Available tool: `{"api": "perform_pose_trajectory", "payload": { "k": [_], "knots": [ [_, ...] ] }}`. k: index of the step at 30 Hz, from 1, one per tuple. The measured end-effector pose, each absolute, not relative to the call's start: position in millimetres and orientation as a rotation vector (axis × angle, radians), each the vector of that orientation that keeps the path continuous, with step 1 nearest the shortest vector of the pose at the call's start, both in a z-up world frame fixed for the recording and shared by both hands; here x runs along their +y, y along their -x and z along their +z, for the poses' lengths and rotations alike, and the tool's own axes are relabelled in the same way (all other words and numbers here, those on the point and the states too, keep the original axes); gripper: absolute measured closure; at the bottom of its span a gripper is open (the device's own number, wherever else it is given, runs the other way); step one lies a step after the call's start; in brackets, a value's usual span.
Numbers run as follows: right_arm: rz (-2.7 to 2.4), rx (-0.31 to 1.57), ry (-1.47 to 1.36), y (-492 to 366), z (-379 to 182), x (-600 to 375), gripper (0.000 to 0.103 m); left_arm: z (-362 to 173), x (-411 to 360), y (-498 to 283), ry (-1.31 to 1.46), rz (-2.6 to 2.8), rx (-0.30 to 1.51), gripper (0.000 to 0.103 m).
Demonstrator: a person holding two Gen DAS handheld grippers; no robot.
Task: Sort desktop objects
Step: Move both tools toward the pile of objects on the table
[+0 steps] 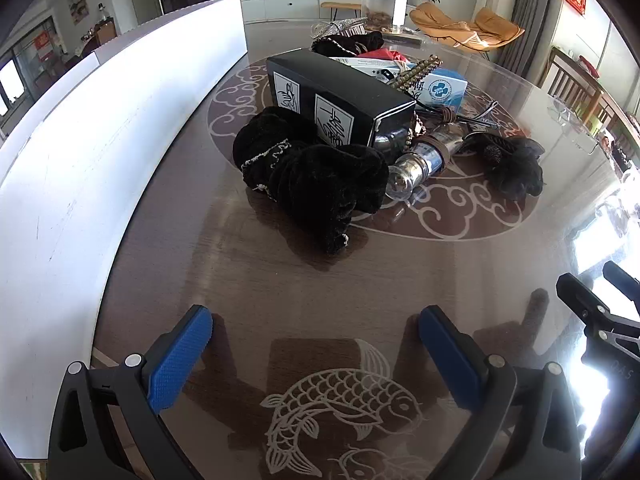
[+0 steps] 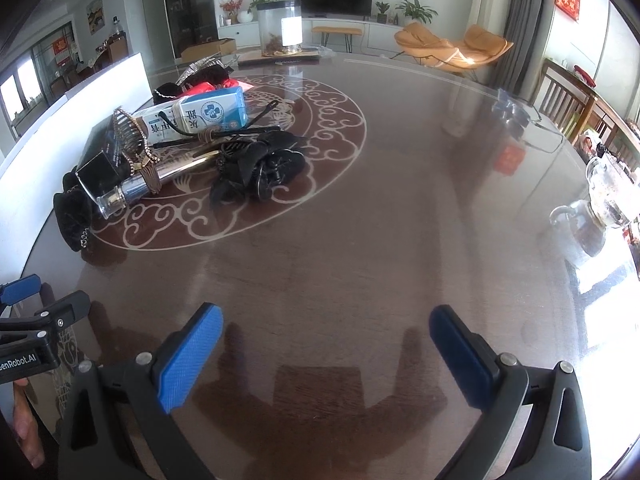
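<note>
I am holding my left gripper (image 1: 316,356) low over the glossy brown table (image 1: 280,288), its blue pads (image 1: 180,360) spread wide with nothing between them, above a pale fish design (image 1: 340,400) set into the tabletop. I am holding my right gripper (image 2: 326,356) the same way over a bare stretch of the table, jaws wide apart and empty. Each gripper is showing at the edge of the other's view, so the two are sitting side by side, near the table's edge.

The things to sort are lying in a heap ahead of both grippers, well apart from them, on the round cloud pattern in the middle of the table. Nearest my left gripper a black velvet pouch (image 1: 316,176) is lying crumpled, touching a long black box (image 1: 340,100) with white labels behind it. A clear bottle (image 1: 416,164) is lying on its side just right of the pouch, and a black fabric flower (image 1: 516,168) is sitting further right. Behind the black box a blue and white box (image 1: 444,88) is lying, with a toothed hair comb (image 1: 412,70) leaning over it.

A long white board (image 1: 100,152) is running along the left side of the table, beside the heap. At the far edge a clear jar (image 2: 280,28) is standing upright. Off to the right a glass teapot (image 2: 612,188) is sitting near the table's rim.
</note>
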State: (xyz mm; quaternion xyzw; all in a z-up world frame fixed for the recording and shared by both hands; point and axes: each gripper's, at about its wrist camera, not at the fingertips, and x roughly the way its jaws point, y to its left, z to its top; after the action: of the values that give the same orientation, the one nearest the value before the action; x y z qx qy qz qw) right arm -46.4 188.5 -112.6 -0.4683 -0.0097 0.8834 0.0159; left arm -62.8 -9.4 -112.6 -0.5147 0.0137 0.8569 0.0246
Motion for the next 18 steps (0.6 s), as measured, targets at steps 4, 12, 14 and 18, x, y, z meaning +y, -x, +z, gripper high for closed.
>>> {"api": "perform_pose_trajectory", "payload": {
  "k": [4, 12, 14, 18],
  "knots": [
    [2.744, -0.032, 1.464, 53, -118, 192, 0.0, -112, -5, 73, 1.546, 2.618, 0.086, 0.0],
    [2.751, 0.008, 1.436, 56, -121, 195, 0.0, -112, -4, 78, 1.475, 2.623, 0.105, 0.0],
    [2.748, 0.012, 1.432, 56, -121, 195, 0.0, -113, -5, 77, 1.453, 2.632, 0.106, 0.0],
    [2.748, 0.014, 1.43, 56, -121, 195, 0.0, -113, -6, 73, 1.417, 2.65, 0.104, 0.0]
  ]
}}
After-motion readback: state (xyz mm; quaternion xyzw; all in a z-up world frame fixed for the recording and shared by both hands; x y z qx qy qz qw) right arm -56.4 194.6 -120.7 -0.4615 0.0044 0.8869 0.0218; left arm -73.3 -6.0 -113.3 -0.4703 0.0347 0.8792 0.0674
